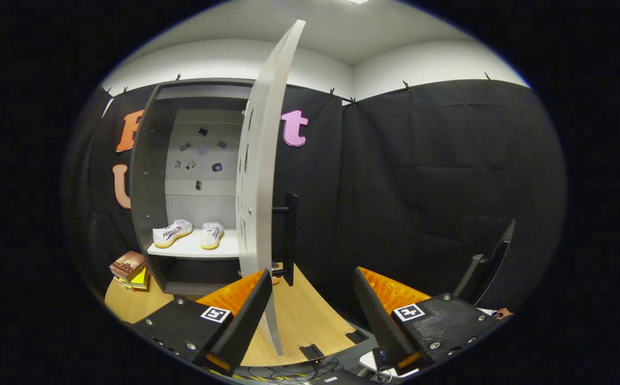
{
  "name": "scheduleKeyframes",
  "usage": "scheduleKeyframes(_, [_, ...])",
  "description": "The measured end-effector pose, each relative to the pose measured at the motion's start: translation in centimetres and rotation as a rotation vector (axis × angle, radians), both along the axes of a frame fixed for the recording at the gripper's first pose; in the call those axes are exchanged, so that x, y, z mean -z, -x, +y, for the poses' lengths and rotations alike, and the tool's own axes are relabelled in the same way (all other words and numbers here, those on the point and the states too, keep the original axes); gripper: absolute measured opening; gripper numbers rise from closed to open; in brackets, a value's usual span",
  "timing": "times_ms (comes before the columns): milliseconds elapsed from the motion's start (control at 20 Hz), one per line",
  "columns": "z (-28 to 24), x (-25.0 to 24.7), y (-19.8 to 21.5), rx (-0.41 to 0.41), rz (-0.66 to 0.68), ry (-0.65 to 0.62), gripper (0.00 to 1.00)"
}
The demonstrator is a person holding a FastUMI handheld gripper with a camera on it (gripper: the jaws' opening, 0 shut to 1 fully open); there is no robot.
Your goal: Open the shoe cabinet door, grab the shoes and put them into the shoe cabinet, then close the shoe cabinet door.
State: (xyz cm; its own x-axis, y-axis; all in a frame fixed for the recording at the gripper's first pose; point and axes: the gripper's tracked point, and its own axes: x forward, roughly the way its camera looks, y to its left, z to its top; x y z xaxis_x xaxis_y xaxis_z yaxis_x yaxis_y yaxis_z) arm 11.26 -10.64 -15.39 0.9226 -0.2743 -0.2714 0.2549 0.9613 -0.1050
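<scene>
One tall grey shoe cabinet [147, 176] standing on a wood-tone floor [304, 315], backed by black cloth wall; taken as landmark for everything below. Cabinet open, interior pale, w/ several small dark marks scattered on back panel [200, 155].

Cabinet door [259, 176] swung wide open, seen nearly edge-on at cabinet's right side, running from above cabinet top down toward floor. Dark vertical bar handle [290, 238] on door's outer face, right of door edge, about level w/ shelf.

Gripper [312, 305] well in front of cabinet and to its right, fingers spread wide apart, holding nothing. Lower edge of door passing just inside left finger [246, 315]; contact betw. finger and door can't be told. Right finger [377, 318] well clear of door, further right. Square black-and-white marker on each finger body.

Dark screen-like panel on a stand [494, 262] far right of cabinet, beyond right finger, seen from side.

White shelf [190, 250] in lower part of cabinet, w/ dark compartment beneath.

Two shoes on that shelf, side by side but apart: left shoe [171, 233] white w/ coloured side stripes and yellowish sole, turned side-on; right shoe [212, 235] same make, pointing more toward front. Both fully inside cabinet.

Small stack of brown and yellow boxes [130, 270] on floor just left of cabinet base.

Tangle of cables [288, 371] on floor nearest front, below fingers.
</scene>
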Motion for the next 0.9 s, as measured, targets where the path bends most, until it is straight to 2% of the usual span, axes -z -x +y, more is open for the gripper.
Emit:
scheduleKeyframes(250, [-0.6, 2.3, -1.5, -0.004, 0.043, 0.004, 0.95])
scheduleKeyframes(600, [0.7, 2.2, -1.5, -0.035, 0.024, 0.021, 0.89])
scheduleKeyframes(900, [4.3, 2.1, -0.9, -0.115, 0.023, -0.032, 0.86])
